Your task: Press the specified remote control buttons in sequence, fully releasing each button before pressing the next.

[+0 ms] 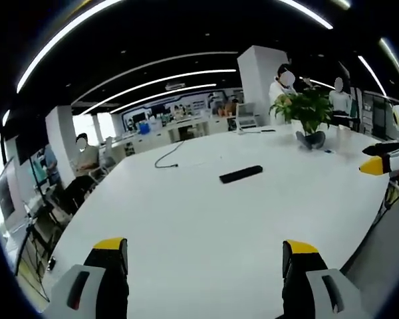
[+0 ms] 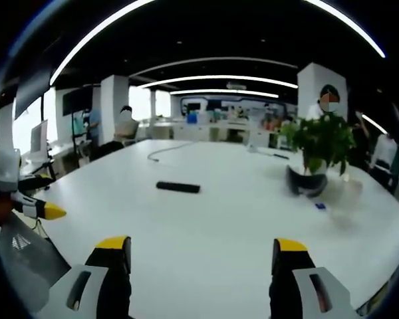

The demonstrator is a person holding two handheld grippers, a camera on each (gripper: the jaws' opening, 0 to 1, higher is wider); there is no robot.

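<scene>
remote [image 1: 241, 174] – flat on table [image 1: 186, 219], long axis seemingly crosswise | left gripper [image 1: 205, 256] agape | right gripper [image 2: 201, 256] agape

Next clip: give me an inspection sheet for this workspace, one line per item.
Surface: large white table, mostly bare.
Job's things: black remote control lying flat mid-table, untouched.
Clutter: potted plant in a dark pot; small blue item beside it.
Grippers: left gripper and right gripper both open, empty, short of the remote.
Cables: dark cable curling on the far side of the table.
Surroundings: open office, ceiling light strips, desks, people seated and standing.
</scene>
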